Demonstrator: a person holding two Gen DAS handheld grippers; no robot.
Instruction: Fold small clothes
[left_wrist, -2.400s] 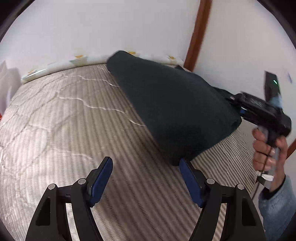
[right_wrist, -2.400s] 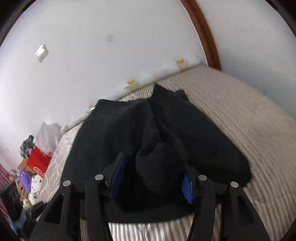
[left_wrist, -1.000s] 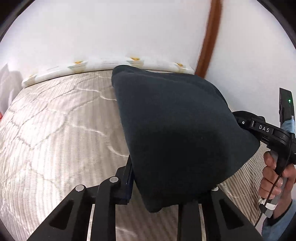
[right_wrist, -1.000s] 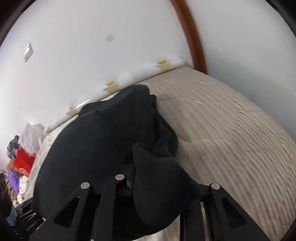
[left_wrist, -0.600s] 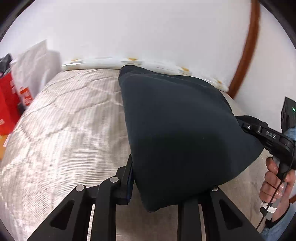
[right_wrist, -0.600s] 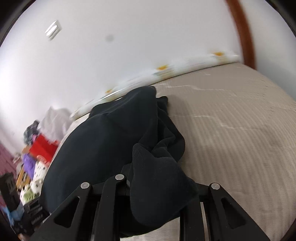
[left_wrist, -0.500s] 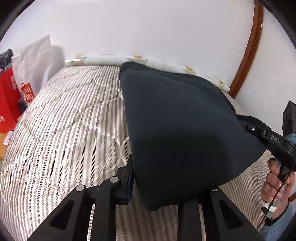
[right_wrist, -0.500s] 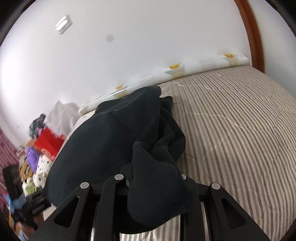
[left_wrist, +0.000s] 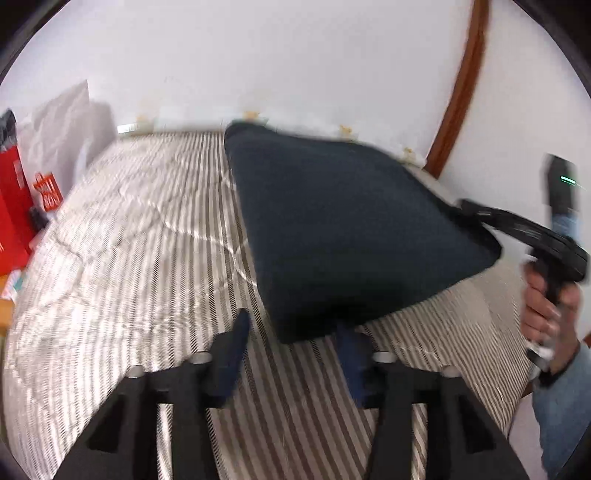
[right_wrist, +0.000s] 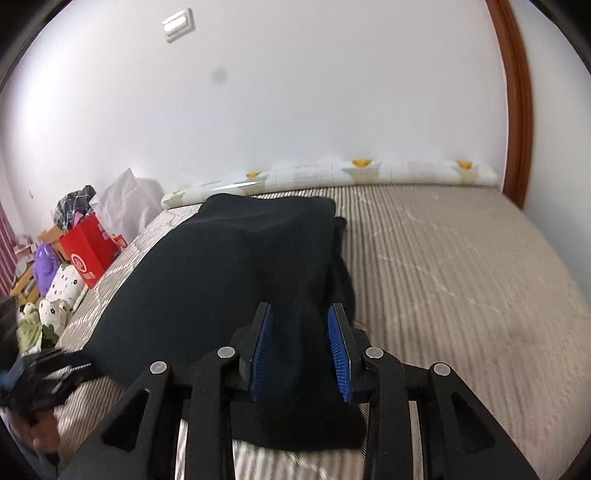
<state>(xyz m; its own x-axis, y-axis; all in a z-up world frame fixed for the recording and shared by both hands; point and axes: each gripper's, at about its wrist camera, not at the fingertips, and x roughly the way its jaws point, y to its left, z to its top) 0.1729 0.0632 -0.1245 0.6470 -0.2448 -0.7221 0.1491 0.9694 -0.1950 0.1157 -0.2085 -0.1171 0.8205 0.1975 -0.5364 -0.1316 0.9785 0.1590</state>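
Note:
A dark garment (left_wrist: 343, 229) lies folded on the striped mattress (left_wrist: 129, 240). In the left wrist view my left gripper (left_wrist: 295, 343) is open, its blue pads apart just in front of the garment's near corner, touching nothing. In the right wrist view the garment (right_wrist: 207, 280) stretches ahead, and a fold of it sits between the blue pads of my right gripper (right_wrist: 301, 347). The jaws stand apart with gaps beside the cloth. The right gripper also shows in the left wrist view (left_wrist: 524, 236), held by a hand at the garment's right edge.
A white wall and a patterned bolster (right_wrist: 332, 173) run along the mattress's far edge. A brown door frame (left_wrist: 458, 92) stands at the right. A red bag (right_wrist: 88, 251), stuffed toys (right_wrist: 55, 295) and clutter lie off the left side of the bed.
Both grippers were shut on the garment's near corners and have opened. The garment has dropped flat on the mattress, and my left gripper has drawn back from its corner.

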